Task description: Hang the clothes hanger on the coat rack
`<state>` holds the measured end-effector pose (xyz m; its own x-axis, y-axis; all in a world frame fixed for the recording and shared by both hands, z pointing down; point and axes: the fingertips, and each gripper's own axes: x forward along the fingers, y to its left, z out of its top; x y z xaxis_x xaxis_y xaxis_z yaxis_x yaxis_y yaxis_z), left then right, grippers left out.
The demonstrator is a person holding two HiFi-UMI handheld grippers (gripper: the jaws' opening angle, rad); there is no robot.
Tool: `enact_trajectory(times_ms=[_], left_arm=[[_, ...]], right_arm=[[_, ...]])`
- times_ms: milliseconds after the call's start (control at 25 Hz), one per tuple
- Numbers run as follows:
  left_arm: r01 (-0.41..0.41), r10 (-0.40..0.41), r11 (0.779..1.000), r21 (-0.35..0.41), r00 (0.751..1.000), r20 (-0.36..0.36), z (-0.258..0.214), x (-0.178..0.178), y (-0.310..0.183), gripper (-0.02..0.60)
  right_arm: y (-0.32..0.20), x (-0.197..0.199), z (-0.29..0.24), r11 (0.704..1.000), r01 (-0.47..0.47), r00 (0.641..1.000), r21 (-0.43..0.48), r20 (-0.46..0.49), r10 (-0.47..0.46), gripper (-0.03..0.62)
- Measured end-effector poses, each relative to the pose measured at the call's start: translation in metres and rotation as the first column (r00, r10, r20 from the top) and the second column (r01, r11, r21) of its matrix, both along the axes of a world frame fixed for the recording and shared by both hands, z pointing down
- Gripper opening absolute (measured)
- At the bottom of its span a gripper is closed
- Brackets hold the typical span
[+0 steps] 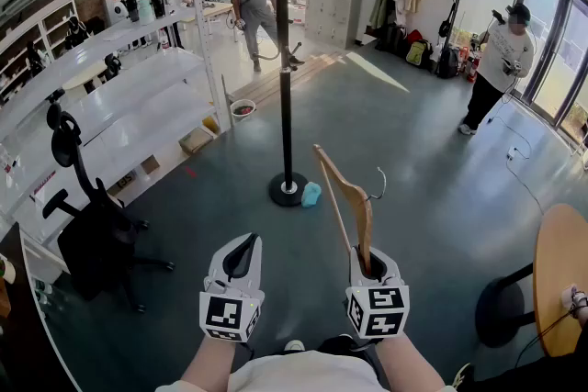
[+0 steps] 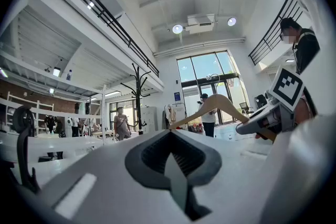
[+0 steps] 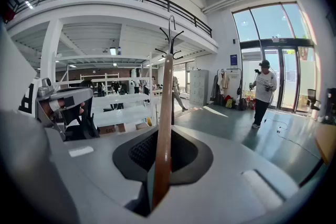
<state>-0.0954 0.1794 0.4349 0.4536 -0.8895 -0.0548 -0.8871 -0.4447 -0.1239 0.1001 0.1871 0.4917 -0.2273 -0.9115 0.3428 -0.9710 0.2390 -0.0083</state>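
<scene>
A wooden clothes hanger (image 1: 349,202) with a metal hook (image 1: 378,186) stands upright in my right gripper (image 1: 371,273), which is shut on its lower arm. In the right gripper view the hanger (image 3: 164,123) rises between the jaws, lined up with the coat rack (image 3: 172,55) behind it. The black coat rack (image 1: 285,60) stands on the floor ahead, its round base (image 1: 288,190) a stride beyond the hanger. My left gripper (image 1: 241,260) is shut and holds nothing, level with the right one. In the left gripper view the hanger (image 2: 220,107) shows to the right.
A blue object (image 1: 311,194) lies by the rack base. White shelving (image 1: 138,96) and a black office chair (image 1: 87,225) stand at left. A round wooden table (image 1: 560,280) is at right. People stand at the back (image 1: 253,0) and far right (image 1: 491,69).
</scene>
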Motion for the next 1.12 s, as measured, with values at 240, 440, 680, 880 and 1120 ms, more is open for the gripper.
enact_trajectory(times_ms=[240, 440, 680, 880, 1120], left_arm=[[0.003, -0.003, 1.000, -0.005, 1.000, -0.003, 0.000, 0.001, -0.001, 0.000], [0.009, -0.009, 1.000, -0.005, 1.000, -0.011, 0.000, -0.003, -0.007, 0.000], [0.011, -0.011, 1.000, -0.009, 1.000, -0.014, 0.004, -0.010, -0.013, 0.000], [0.017, -0.017, 1.000, -0.005, 1.000, -0.020, -0.002, -0.018, -0.016, 0.000], [0.031, -0.031, 0.999, -0.019, 0.999, -0.014, 0.006, -0.025, -0.028, 0.000]], right_arm=[[-0.003, 0.002, 0.000, 1.000, -0.003, 1.000, -0.003, 0.015, 0.003, 0.057], [-0.009, 0.000, -0.001, 1.000, -0.010, 1.000, -0.002, 0.019, 0.010, 0.057], [-0.018, -0.003, 0.003, 1.000, -0.016, 1.000, -0.014, 0.020, 0.016, 0.058], [-0.029, -0.008, 0.001, 1.000, 0.006, 0.999, -0.022, 0.037, -0.005, 0.058], [-0.046, -0.005, 0.002, 1.000, -0.004, 0.999, -0.025, 0.040, 0.005, 0.057]])
